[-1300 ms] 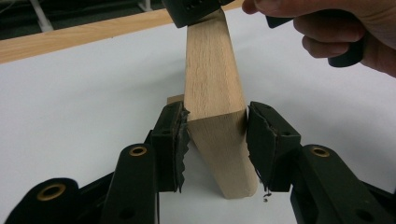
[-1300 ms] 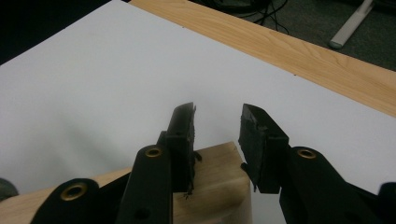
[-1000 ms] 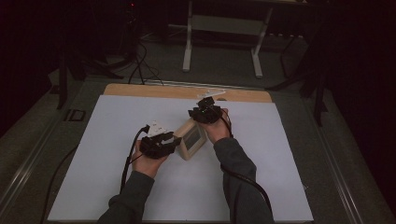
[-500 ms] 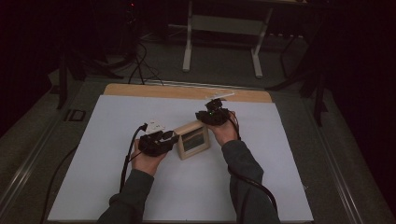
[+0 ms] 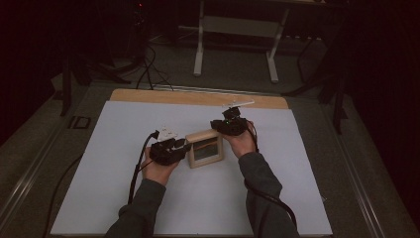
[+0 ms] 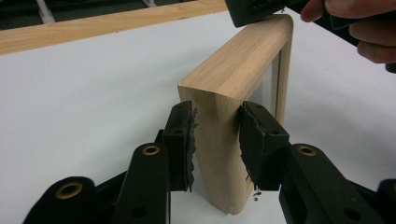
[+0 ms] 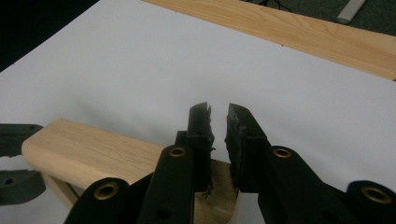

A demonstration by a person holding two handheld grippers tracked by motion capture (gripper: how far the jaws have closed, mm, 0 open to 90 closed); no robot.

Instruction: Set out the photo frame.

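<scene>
**Two-gripper hold on a standing wooden frame**

While the wooden frame [image 5: 204,150] stands upright mid-table on the white sheet [image 5: 114,163], the left gripper [image 6: 215,140] clamps its near upright. The right gripper [image 7: 218,126] sits at the far top corner, jaws nearly closed; whether they grip cannot be told. Good practice: keep the clamp square, move both hands together

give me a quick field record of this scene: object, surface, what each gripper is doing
object: wooden frame, standing on edge
surface: white sheet over a wooden table
left gripper: jaws on either side of the frame's near upright, gripping it
right gripper: at the frame's far top corner; jaws nearly closed, grip on the frame unclear
person: a hand behind each gripper, grey sleeves
</scene>
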